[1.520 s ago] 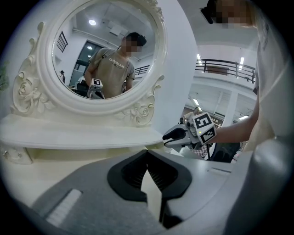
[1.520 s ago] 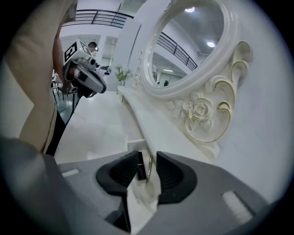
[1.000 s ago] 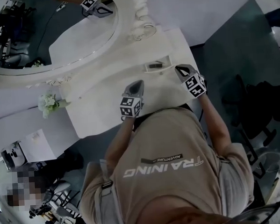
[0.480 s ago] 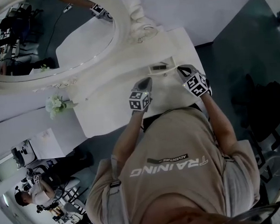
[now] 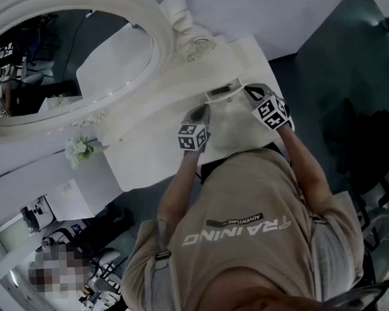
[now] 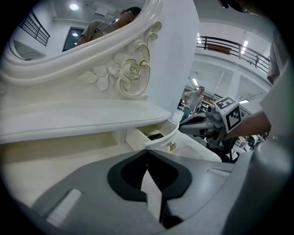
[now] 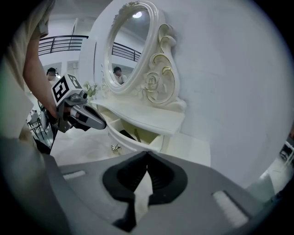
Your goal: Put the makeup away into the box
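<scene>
Jaws clenched on left gripper (image 6: 147, 152) and right gripper (image 7: 147, 154), both empty. Both hover near the open drawer (image 5: 221, 91) of the white vanity (image 5: 149, 154).

A white dressing table (image 5: 149, 164) stands against a plain wall (image 5: 291, 10). It carries an oval mirror (image 5: 66, 67) with a carved rose (image 6: 131, 71), a little drawer (image 5: 222, 90) open, and flowers (image 5: 79, 150) at one end: a bedroom corner. Beyond it runs a railed gallery (image 6: 229, 46) under ceiling lights (image 6: 73, 7), with a person (image 6: 195, 97) standing about. That makes it a staged set in a big hall, and, hazy as the background is, probably a lab or studio.
</scene>
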### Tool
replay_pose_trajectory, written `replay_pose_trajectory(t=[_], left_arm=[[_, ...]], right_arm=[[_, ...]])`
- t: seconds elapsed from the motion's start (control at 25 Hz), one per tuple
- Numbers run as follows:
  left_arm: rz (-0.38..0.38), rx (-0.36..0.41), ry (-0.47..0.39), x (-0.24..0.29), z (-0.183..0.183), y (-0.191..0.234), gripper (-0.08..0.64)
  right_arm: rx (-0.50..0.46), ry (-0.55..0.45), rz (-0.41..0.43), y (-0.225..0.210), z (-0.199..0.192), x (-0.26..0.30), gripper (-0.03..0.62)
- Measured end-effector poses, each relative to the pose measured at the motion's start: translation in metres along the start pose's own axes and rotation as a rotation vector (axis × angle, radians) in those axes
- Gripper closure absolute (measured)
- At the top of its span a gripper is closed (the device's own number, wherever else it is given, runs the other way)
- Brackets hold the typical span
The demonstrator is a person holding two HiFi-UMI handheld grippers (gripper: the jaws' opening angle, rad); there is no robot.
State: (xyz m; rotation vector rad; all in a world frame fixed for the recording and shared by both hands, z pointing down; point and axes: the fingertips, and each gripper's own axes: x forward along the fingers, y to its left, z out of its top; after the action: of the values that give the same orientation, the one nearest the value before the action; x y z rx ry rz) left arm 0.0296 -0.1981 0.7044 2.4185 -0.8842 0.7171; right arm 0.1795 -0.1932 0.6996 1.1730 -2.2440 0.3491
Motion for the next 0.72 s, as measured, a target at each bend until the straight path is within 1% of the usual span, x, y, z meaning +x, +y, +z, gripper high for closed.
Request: replay_pose_trajectory(t=[0.28, 0.48, 0.72], left_arm=[[0.038, -0.031, -0.014, 0.010, 0.012, 0.016, 0.554], [0.068, -0.041, -0.028, 0.016, 0.023, 0.029, 0.554], [0.087, -0.084, -0.043, 0.023, 0.026, 0.038, 0.554]], right_arm=[[0.013, -0.016, -0.015, -0.010, 0.007, 0.016, 0.589], [0.026, -0.051, -0.015, -0.016, 0.017, 0.030, 0.589], [0.041, -0.051, -0.027, -0.020, 0.021, 0.040, 0.588]])
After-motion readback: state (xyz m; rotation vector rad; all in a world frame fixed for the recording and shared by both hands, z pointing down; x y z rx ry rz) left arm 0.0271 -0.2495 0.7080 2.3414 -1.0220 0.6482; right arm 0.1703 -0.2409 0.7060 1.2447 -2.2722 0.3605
